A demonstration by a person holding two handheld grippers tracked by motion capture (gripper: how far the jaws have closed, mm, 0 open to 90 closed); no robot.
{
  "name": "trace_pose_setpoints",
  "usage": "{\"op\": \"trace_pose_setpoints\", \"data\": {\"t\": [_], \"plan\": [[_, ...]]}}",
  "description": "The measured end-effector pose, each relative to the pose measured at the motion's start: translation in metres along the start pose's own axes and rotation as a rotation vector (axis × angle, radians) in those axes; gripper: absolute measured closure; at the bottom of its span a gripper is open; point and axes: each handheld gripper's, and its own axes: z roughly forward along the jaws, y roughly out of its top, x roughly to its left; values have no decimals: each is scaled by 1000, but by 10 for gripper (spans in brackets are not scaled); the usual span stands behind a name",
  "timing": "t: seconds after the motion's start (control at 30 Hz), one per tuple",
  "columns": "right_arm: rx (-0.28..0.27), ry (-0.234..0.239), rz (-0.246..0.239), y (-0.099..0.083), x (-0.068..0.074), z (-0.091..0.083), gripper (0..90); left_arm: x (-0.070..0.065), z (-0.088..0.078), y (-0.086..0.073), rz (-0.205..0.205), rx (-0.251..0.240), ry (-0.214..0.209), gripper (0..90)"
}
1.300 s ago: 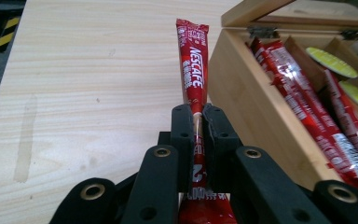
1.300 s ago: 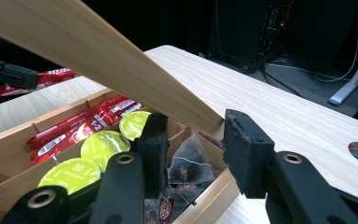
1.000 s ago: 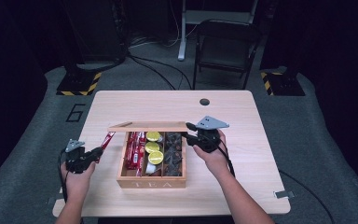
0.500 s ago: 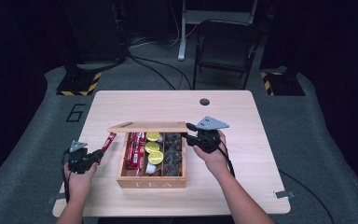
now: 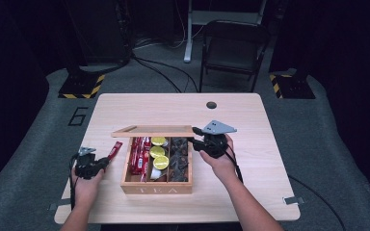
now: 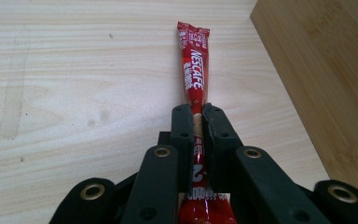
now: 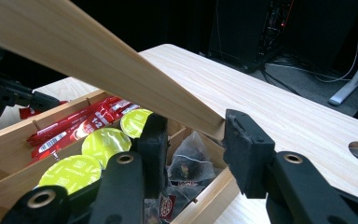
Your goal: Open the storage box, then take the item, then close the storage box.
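Left gripper fingers clamp the red sachet; right gripper fingers clamp the box lid

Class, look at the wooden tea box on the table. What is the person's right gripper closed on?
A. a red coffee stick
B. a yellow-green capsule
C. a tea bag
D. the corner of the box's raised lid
D: in the right gripper view the right gripper pinches the edge of the raised wooden lid, while the capsules and tea bags lie below in the tea box.
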Motion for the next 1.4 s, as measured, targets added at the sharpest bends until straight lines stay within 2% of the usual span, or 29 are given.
{"op": "trace_pose_setpoints", "data": {"t": [0.23,0.37,0.5,0.67,0.83,1.03,1.23,1.4], "plan": [[-2,1,-1,0,0,0,601,-1,1,-1,-9,3,6,830],[1,1,0,0,0,0,601,0,3,-1,-8,38,-5,823],[3,0,-5,0,0,0,601,-1,4,-1,0,52,-7,781],[0,-1,1,0,0,0,601,-1,4,-2,1,62,-10,784],[3,1,-2,0,0,0,601,0,3,-1,-13,45,-7,742],[3,0,-3,0,1,0,600,-3,0,0,-24,11,2,613],[3,2,1,0,0,0,599,-5,-5,3,-14,-10,0,533],[4,5,3,0,0,0,598,-10,-14,7,16,-63,-1,516]]}}
